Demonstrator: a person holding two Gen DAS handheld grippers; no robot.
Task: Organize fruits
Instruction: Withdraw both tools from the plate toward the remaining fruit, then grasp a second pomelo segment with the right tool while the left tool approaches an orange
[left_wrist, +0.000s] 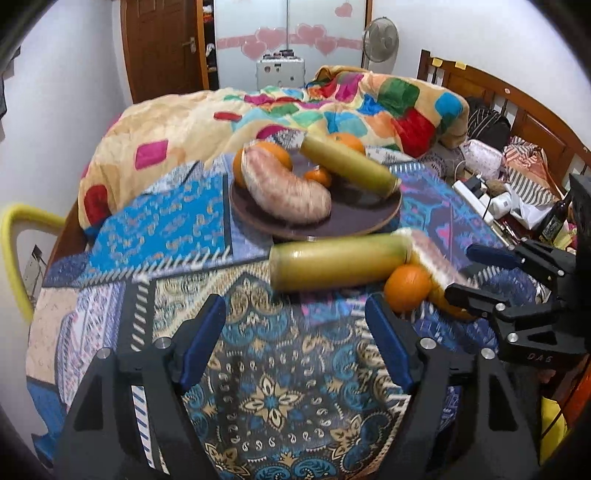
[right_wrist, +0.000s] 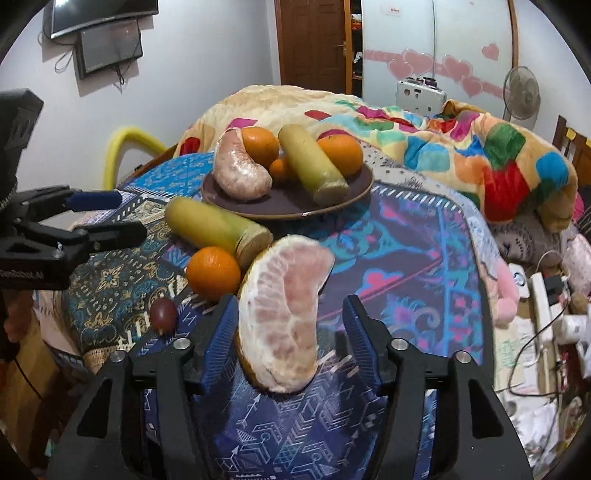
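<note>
Your right claw (right_wrist: 291, 332) stands spread wide, its two blue-padded fingers (right_wrist: 221, 339) on either side of a peeled pomelo wedge (right_wrist: 284, 314). The wedge stands on edge on the patterned cloth (right_wrist: 406, 258). The left pad lies just beside the wedge's rind; whether it touches cannot be told. The right pad stands clear of the wedge.

Your left claw (left_wrist: 295, 343) is likewise spread wide and holds nothing; only patterned cloth lies between its fingers. Seen from the right wrist view, it hangs off to the left, apart from the fruit.

Just beyond the wedge, to its left, sits a loose orange (right_wrist: 213, 273), touching a yellow-green sugarcane piece (right_wrist: 218, 227) that lies flat on the cloth. A small dark grape (right_wrist: 163, 313) lies nearer, left of the orange.

Farther back rests a dark brown plate (right_wrist: 258, 206), just behind the loose sugarcane piece. On it lie a second pomelo wedge (right_wrist: 240, 168) at left, a second sugarcane piece (right_wrist: 312, 166) slanting across the middle, a large orange (right_wrist: 260, 146) behind the wedge, another large orange (right_wrist: 341, 153) at right, and a small orange (right_wrist: 280, 168) between the wedge and the cane.

Behind the plate a bright patchwork quilt (right_wrist: 480, 147) is heaped on the bed. A wooden headboard (left_wrist: 498, 99) closes the right side in the left wrist view.
</note>
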